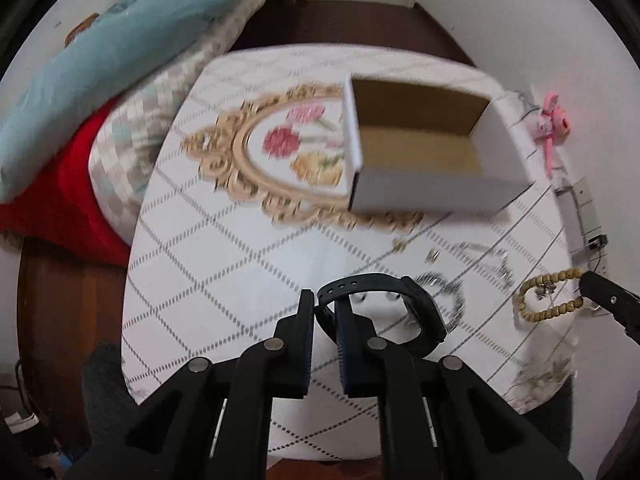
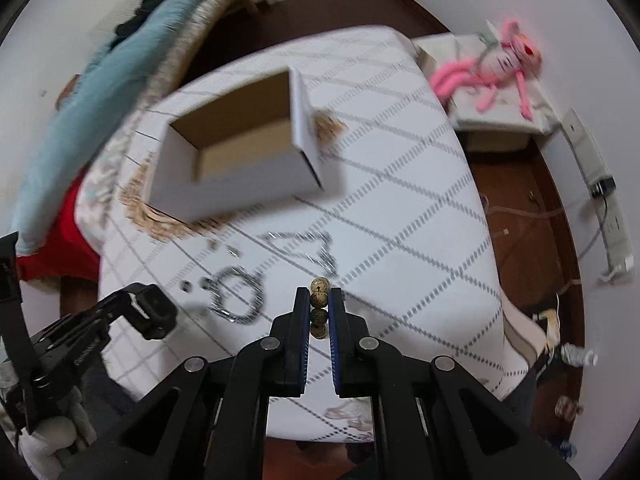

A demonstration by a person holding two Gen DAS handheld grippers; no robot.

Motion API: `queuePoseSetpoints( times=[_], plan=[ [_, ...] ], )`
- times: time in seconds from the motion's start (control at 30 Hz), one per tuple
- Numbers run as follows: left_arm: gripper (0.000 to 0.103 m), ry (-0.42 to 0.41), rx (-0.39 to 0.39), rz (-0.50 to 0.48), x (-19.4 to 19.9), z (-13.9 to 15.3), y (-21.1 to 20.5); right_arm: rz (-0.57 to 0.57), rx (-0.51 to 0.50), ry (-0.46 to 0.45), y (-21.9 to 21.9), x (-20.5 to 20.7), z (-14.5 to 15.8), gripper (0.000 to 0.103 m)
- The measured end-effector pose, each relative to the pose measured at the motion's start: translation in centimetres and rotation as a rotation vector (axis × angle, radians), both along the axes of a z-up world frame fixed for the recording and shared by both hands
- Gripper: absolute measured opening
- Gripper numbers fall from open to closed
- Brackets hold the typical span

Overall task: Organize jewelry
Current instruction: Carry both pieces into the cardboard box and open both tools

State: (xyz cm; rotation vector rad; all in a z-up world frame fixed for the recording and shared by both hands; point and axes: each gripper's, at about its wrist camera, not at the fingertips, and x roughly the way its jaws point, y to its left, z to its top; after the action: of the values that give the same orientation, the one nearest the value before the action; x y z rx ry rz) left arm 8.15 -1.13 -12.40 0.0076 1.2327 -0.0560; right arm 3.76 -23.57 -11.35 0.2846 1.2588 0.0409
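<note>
Pinching the black watch (image 1: pixel 400 304) by its strap, the left gripper (image 1: pixel 325 312) holds it above the table (image 1: pixel 240 248); the right gripper (image 2: pixel 319 304), nearly closed, clamps the wooden bead bracelet (image 2: pixel 319 307), both short of the open box (image 1: pixel 416 148)

Left wrist view: box (image 1: pixel 420 148) sits on the table (image 1: pixel 240 260), upper right of centre, partly over the table's centre print. Watch (image 1: pixel 384 308) at lower centre, its strap between the left gripper (image 1: pixel 325 312) fingers. Chains (image 1: pixel 476 264) lie on the table between box and watch. Bead bracelet (image 1: pixel 548 296) far right, at the right gripper (image 1: pixel 608 300) tip. Pillows (image 1: pixel 100 80) upper left. Toy (image 1: pixel 552 120) right of the box.
</note>
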Motion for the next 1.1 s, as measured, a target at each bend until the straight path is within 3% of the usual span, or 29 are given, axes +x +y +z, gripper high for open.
queuePoseSetpoints(
  times=[0.27, 0.4, 0.57, 0.87, 1.03, 1.1],
  plan=[
    [0.008, -0.070, -0.061, -0.034, 5.8, 3.2, -1.6, 0.061, 0.034, -0.155, 0.5, 5.2, 6.9, 0.009],
    [0.008, -0.073, -0.063, -0.047, 9.0, 3.3, -2.5, 0.077, 0.033, -0.204, 1.1, 8.8, 8.7, 0.009],
    [0.008, -0.061, -0.057, -0.052, 11.9, 2.3, -3.4, 0.094, 0.034, -0.194, 2.1, 12.9, 7.7, 0.009],
    [0.008, -0.024, -0.067, -0.060, 15.7, 1.1, -3.8, 0.096, 0.044, -0.080, 2.4, 17.5, 1.9, 0.009],
    [0.020, 0.018, -0.091, -0.052, 17.1, 1.1, -3.8, 0.087, 0.077, -0.062, 2.1, 18.8, 0.5, 0.009],
    [0.035, 0.022, -0.089, -0.032, 17.4, 1.1, -3.4, 0.090, 0.095, -0.064, 2.2, 19.2, 0.6, 0.009]
  ],
)
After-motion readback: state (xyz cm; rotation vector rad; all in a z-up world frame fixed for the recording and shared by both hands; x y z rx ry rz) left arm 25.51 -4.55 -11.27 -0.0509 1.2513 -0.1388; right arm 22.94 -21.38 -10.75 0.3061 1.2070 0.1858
